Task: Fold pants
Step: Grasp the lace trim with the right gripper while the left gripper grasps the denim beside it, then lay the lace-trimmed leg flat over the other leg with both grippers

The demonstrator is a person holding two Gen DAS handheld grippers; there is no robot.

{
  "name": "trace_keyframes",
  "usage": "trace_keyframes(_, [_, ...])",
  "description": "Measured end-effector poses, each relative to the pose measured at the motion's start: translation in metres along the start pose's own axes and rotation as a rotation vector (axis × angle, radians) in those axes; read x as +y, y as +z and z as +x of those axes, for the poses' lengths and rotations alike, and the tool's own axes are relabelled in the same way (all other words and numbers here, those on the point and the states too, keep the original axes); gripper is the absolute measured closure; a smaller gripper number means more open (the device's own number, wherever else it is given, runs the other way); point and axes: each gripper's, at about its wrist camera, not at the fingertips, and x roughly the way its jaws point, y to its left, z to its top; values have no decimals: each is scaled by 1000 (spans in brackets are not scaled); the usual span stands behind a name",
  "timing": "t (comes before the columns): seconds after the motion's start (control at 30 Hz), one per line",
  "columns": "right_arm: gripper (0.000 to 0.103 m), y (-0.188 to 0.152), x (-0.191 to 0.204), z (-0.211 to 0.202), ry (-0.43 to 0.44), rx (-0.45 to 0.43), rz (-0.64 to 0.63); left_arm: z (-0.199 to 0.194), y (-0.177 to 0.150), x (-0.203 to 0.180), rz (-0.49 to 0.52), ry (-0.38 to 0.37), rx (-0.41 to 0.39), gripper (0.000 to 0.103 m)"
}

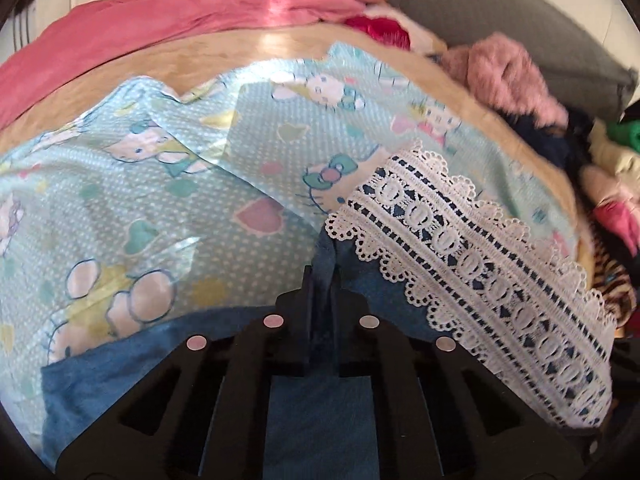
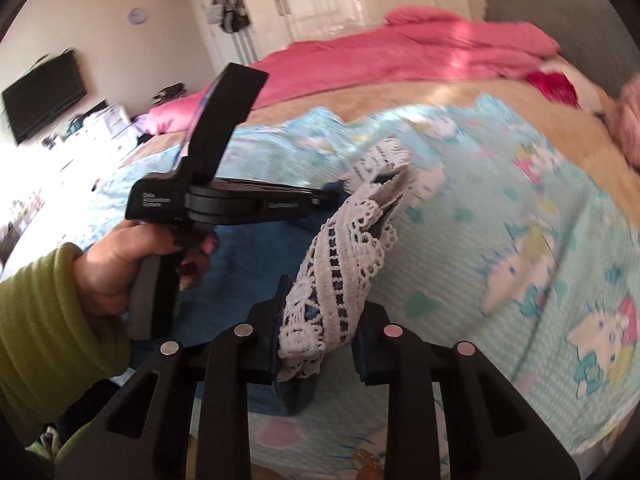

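Pants [image 1: 120,396] on the sheet [image 1: 132,200], both claws on the lace hem [image 1: 472,256].
I have the blue pants lying on the cartoon-print sheet, lace cuff raised off it so the leg can fold over. My left gripper [image 1: 320,276] is pressed together on blue cloth beside the lace; my right gripper [image 2: 320,320] pinches a bunched wad of lace, jaws held apart by it.

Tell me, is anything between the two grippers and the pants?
Nothing visible. The left gripper is shut on the blue pants beside the lace trim, and the right gripper pinches that lace hem.
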Motion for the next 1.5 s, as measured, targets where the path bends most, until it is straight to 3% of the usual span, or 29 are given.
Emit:
trace_keyframes(0.1, [78,9,29,1,24,-13,-78,-22,-5,14,-51,-37,-42,102])
trace_keyframes(0.3, [78,13,93,18,85,-1,-239,-65,-23,51,-119,-12,-91,99])
trace_keyframes(0.33, [78,11,105,24,91,9,-274,-74,-29,59,-145,4,-94,92])
trace_keyframes(0.37, [78,7,114,28,92,17,-302,-80,-33,67,-172,13,-90,72])
trace_keyframes(0.43, [78,-2,134,37,86,40,-361,-97,-48,92,-258,45,-71,53])
trace_keyframes(0.53, [78,-20,159,58,61,84,-456,-124,-76,130,-413,63,-79,53])
trace_keyframes(0.63, [78,-32,168,65,63,111,-502,-150,-109,161,-561,-15,-144,52])
trace_keyframes(0.73, [78,-43,180,71,58,127,-550,-159,-126,170,-618,-90,-184,46])
trace_keyframes(0.93, [78,-43,179,58,42,73,-560,-150,-141,169,-693,-148,-145,38])
trace_keyframes(1.13, [78,-37,168,37,71,-22,-548,-139,-137,158,-705,-194,-110,22])
trace_keyframes(1.27, [78,-35,163,34,90,-36,-518,-125,-127,154,-755,-205,-80,22])
trace_keyframes(1.3, [78,-34,164,32,94,-40,-510,-123,-126,153,-762,-192,-75,28])
trace_keyframes(1.37, [78,-34,161,31,94,-42,-503,-116,-117,150,-762,-171,-62,78])
trace_keyframes(1.43, [78,-34,157,30,70,-44,-498,-110,-106,147,-748,-159,-55,92])
trace_keyframes(1.5, [78,-33,153,26,59,-51,-480,-109,-91,139,-714,-165,-65,92])
